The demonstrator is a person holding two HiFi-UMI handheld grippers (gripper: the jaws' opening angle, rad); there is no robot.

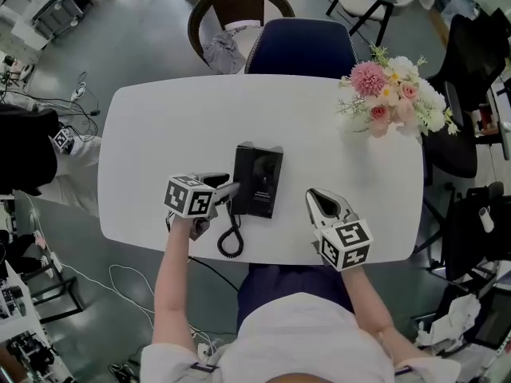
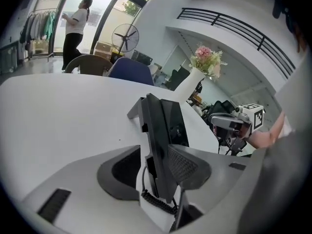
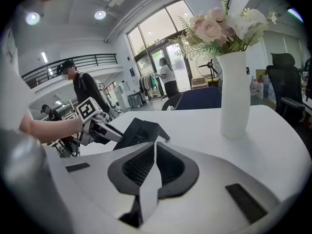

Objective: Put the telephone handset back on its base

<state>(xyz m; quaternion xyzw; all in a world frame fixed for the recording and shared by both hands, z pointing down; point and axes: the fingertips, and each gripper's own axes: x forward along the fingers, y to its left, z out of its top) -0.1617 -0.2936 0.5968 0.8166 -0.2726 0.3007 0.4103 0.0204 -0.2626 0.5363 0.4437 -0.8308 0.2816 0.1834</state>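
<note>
The black telephone base (image 1: 263, 180) lies in the middle of the white table (image 1: 160, 134). Its handset (image 1: 243, 175) rests along the base's left side, seen edge-on in the left gripper view (image 2: 157, 140). A coiled cord (image 1: 231, 242) runs from it toward the table's front edge. My left gripper (image 1: 231, 191) reaches in from the left with its jaws on either side of the handset's near end (image 2: 156, 168). A gap shows at the left pad (image 2: 124, 172), so the gripper is open. My right gripper (image 1: 314, 196) hovers to the right of the phone, shut (image 3: 155, 149) and empty.
A white vase (image 3: 235, 94) of pink and white flowers (image 1: 391, 98) stands at the table's far right corner. A blue chair (image 1: 302, 48) and a brown chair (image 1: 231, 10) stand behind the table. A person in dark clothes (image 1: 28, 154) is at the left.
</note>
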